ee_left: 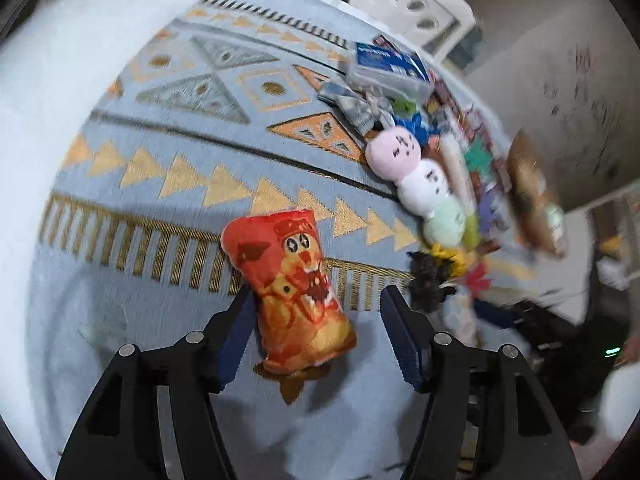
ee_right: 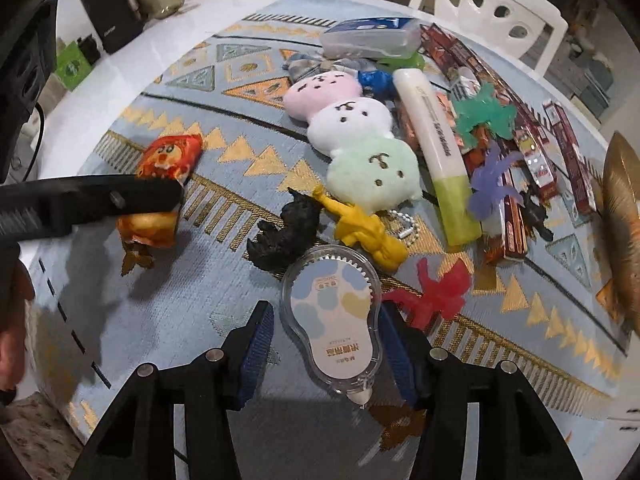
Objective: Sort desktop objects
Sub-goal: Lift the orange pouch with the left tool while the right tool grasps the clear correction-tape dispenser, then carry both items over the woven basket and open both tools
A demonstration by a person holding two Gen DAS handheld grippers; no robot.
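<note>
Left wrist view: my left gripper (ee_left: 316,334) stands wide, the orange snack plush (ee_left: 290,292) lying loose between its fingers. Right wrist view: my right gripper (ee_right: 328,348) is parted around the correction tape dispenser (ee_right: 332,320), not gripping it.

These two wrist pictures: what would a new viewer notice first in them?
First, the orange snack-bag plush lying on the patterned cloth, between the open fingers of the left gripper. Next, the clear correction-tape dispenser between the fingers of the right gripper. Behind it a pink, white and green dumpling plush leads a crowded heap of small toys.
</note>
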